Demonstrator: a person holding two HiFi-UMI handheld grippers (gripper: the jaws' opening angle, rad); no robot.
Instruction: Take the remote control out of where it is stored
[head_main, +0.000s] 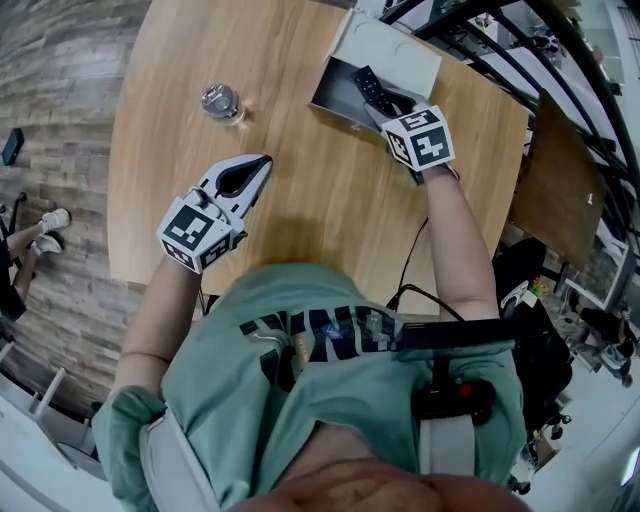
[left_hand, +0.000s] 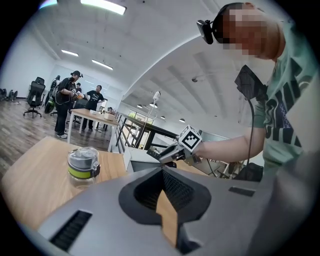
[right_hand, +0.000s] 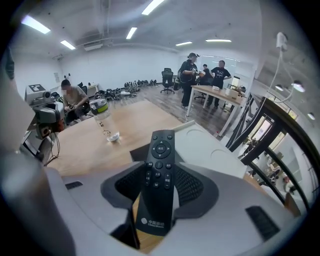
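A black remote control (head_main: 374, 92) (right_hand: 160, 180) sticks up out of the open grey storage box (head_main: 332, 104) (right_hand: 138, 151) at the far side of the round wooden table (head_main: 320, 220). My right gripper (head_main: 386, 108) (right_hand: 160, 169) is shut on the remote's lower half, its ribbed pads pressed on both long edges, buttons facing the camera. The left gripper view shows the right gripper (left_hand: 169, 152) at the box (left_hand: 142, 159). My left gripper (head_main: 262, 164) (left_hand: 162, 172) rests low over the table nearer me, shut with nothing in it.
The box's white lid (head_main: 388, 48) (right_hand: 212, 150) lies open behind it. A clear jar with a grey lid (head_main: 220, 102) (left_hand: 83, 165) stands left of the box. Black railings (head_main: 560, 70) run close on the right. People stand at other tables (right_hand: 210, 75) farther off.
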